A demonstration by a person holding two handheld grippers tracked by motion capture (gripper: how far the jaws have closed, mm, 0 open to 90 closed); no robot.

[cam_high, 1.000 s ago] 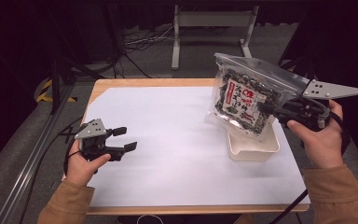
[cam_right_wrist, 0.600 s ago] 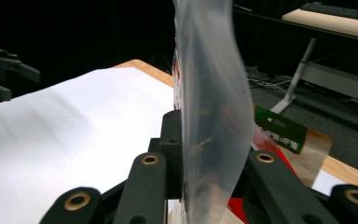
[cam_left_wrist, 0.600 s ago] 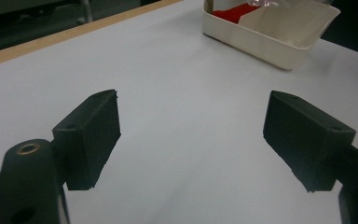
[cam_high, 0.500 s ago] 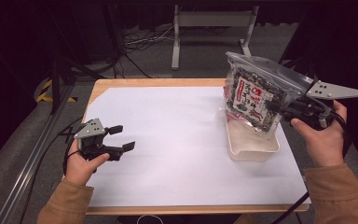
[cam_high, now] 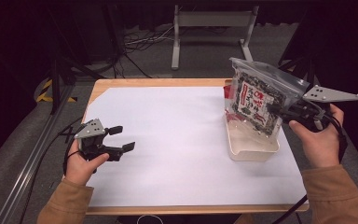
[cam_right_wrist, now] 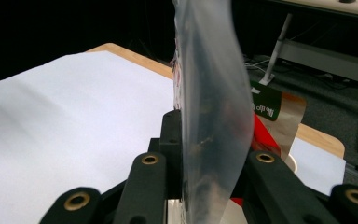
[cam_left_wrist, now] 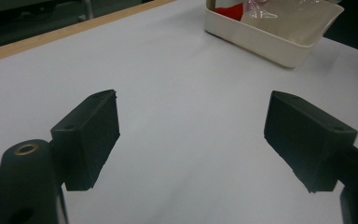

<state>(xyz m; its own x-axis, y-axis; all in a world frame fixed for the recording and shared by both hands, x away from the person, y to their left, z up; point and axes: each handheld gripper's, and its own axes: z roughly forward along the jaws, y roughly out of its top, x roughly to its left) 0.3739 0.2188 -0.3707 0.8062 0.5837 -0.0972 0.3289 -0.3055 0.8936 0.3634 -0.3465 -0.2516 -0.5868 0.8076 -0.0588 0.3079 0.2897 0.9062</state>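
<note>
Now your right gripper (cam_high: 279,111) clamps the clear snack bag (cam_high: 256,100), holding it tilted over the white tray (cam_high: 251,148) near the table's right edge. Your left gripper (cam_high: 121,138) has just been opening, empty, jaws wide, near the left edge.

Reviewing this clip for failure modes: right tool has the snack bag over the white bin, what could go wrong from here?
1. The right tool pinches the snack bag at one edge only; its slick film could slip from the pads.
2. The bag hangs tilted, low corner at the white bin, which already holds a red packet; it may catch the rim or tip out.
3. The left tool sits open and far off, so nothing steadies the light bin.
</note>
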